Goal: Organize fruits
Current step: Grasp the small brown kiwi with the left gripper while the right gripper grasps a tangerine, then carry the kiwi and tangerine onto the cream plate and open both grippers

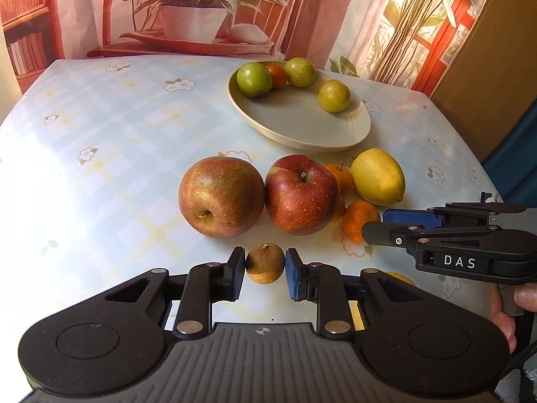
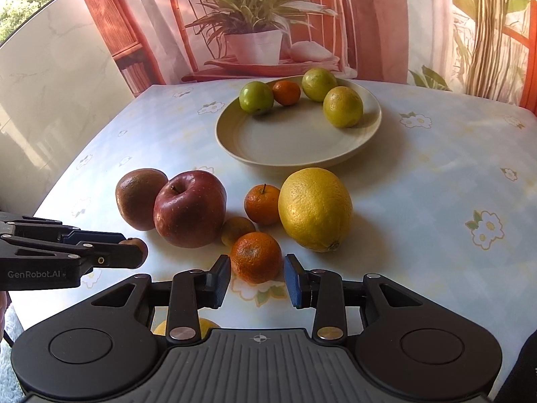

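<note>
My left gripper [image 1: 265, 265] is shut on a small round brown fruit [image 1: 265, 263], both blue pads pressing its sides. In the right wrist view the left gripper [image 2: 141, 252] comes in from the left edge with the brown fruit [image 2: 142, 247] peeking past its fingertip. My right gripper [image 2: 257, 268] is shut on a small mandarin [image 2: 256, 257] near the table's front. The left wrist view shows the right gripper [image 1: 372, 225] at the right, around that mandarin [image 1: 357, 220]. A cream plate [image 2: 285, 161] at the back holds three green-yellow fruits and one small mandarin [image 2: 286, 92].
Two red apples [image 1: 221, 198] [image 1: 302, 194] lie side by side before the plate [image 1: 302, 141]. A big lemon [image 2: 315, 208], another mandarin [image 2: 261, 203] and a small yellowish fruit [image 2: 236, 230] lie beside them. A yellow fruit [image 2: 161, 327] shows under the right gripper. A printed curtain hangs behind the table.
</note>
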Motion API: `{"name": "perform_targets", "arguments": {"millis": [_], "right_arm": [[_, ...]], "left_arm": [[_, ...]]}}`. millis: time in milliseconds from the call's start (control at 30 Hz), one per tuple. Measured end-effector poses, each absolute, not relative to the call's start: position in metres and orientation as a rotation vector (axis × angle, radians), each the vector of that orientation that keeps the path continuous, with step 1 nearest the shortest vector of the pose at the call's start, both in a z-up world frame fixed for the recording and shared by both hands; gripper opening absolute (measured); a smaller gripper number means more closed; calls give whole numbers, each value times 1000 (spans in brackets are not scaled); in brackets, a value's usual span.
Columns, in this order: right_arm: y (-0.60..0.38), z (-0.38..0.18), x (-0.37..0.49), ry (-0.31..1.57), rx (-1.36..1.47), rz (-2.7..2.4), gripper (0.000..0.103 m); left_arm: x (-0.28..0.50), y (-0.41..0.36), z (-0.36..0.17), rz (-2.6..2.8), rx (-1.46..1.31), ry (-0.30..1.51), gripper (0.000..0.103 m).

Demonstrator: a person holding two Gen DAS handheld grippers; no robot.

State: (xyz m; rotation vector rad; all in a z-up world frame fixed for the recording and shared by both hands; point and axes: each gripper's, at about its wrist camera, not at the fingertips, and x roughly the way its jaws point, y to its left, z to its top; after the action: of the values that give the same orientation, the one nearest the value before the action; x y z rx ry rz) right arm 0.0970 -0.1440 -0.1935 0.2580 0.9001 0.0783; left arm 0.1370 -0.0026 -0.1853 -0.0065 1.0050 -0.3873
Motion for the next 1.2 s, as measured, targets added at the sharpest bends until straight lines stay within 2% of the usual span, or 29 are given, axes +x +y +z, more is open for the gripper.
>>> {"name": "perform_targets", "arguments": {"millis": [667,1200], "right_arm": [[-147,-198,101,909,275,95,32],[-167,-153,83,785,276,74,32]], "left_arm": [[129,1,-169,-363,14,946,27],[128,-6,-140,-378,44,856,27]]}}
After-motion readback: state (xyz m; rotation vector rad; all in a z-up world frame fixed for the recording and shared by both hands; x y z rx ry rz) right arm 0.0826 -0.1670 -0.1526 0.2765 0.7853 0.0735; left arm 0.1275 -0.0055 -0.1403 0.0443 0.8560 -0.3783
